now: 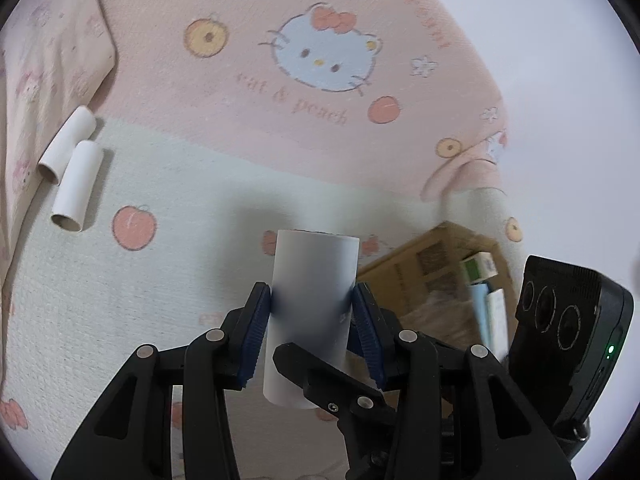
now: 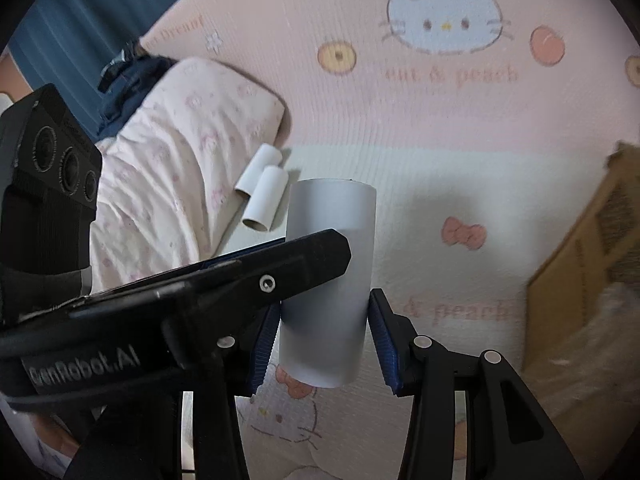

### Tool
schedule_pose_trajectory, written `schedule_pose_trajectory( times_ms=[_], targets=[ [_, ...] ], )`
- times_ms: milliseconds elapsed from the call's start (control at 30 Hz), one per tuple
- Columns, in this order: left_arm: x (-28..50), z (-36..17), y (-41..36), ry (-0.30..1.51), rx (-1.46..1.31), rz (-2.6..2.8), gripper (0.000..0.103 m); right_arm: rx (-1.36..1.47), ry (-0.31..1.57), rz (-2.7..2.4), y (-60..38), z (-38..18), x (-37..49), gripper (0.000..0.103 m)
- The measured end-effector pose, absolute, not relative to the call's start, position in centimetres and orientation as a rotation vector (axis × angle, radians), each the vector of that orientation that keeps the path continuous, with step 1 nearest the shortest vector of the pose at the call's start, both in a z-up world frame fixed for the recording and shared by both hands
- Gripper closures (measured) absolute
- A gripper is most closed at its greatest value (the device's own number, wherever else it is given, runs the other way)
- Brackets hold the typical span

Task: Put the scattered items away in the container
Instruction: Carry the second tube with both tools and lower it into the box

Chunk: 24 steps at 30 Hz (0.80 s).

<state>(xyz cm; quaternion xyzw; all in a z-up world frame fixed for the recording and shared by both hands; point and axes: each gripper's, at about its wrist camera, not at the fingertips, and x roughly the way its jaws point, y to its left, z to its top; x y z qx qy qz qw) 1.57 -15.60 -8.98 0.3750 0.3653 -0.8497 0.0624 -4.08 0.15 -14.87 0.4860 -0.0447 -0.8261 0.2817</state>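
Printed bedsheet carries two loose tubes. Left claw and right claw each pinch a white tube, and, held clear. Transport step; next, carry both over cardboard box, release inside.

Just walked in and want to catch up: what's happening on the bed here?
A person holds two grippers. The left gripper and right gripper each clamp a white cardboard tube. Two more tubes lie on the blanket by a pillow. The cardboard box sits to the right.
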Motion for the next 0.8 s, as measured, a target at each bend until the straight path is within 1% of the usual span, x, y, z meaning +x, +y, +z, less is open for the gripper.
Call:
schedule_pose_trajectory(
  times_ms=[200, 333, 667, 800],
  targets=[
    [0.3, -6.2, -12.9, 1.021, 1.126, -2.622, 0.056, 1.219, -0.129, -2.275, 3.0, -12.3, -2.9, 0.06],
    [-0.9, -4.6, -11.5, 0.956, 1.115, -2.649, 0.056, 1.182, -0.186, -2.312, 4.7, -11.1, -2.8, 0.06],
    [-4.9, -1.9, -8.1, 0.873, 1.192, -2.747, 0.056, 1.152, -0.202, -2.414, 8.8, -8.4, -3.1, 0.06],
    [-6.8, -0.2, -6.2, 0.799, 1.189, -2.816, 0.056, 1.126, -0.267, -2.475, 11.2, -6.9, -3.5, 0.06]
  ],
)
